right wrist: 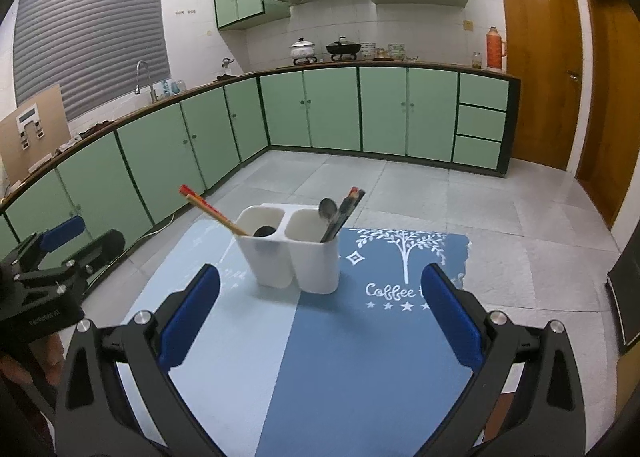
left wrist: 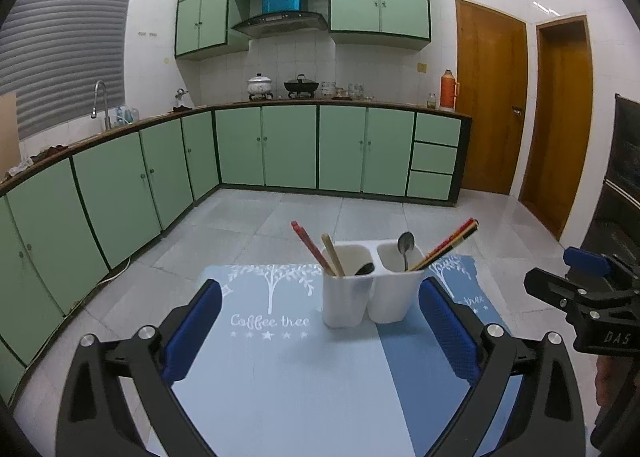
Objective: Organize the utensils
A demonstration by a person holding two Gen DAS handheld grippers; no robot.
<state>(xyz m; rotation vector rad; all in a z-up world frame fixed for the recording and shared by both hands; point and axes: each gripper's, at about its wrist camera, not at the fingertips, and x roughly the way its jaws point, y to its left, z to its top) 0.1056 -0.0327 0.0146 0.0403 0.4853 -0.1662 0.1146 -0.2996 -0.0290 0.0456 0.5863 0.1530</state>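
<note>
Left hand-held gripper [left wrist: 320, 333] and right hand-held gripper [right wrist: 320, 317] both spread wide, empty, above the table [left wrist: 304, 397]. Ahead, one white two-compartment holder [left wrist: 370, 289]: two chopstick pairs, two spoons. Beyond: green cabinets [left wrist: 288, 145].

A white two-compartment utensil holder [left wrist: 370, 289] stands at centre frame on a placemat [left wrist: 280, 377] split into pale blue and deeper blue halves, printed with white trees, stars and the words "Coffee tree". In its left compartment lean red chopsticks [left wrist: 310, 245] and tan chopsticks [left wrist: 333, 255] beside a black spoon [left wrist: 365, 268]; in the right, a silver spoon [left wrist: 406, 247] and red-and-black chopsticks [left wrist: 450, 245]. The left gripper [left wrist: 320, 331] and right gripper [right wrist: 320, 317] are black with blue finger pads [left wrist: 194, 331]. Behind, mint-green cabinets [left wrist: 288, 145] with dark green trim fill mid-frame; orange-brown doors [left wrist: 490, 97] stand at right, a grey slatted blind [left wrist: 64, 41] at upper left.
</note>
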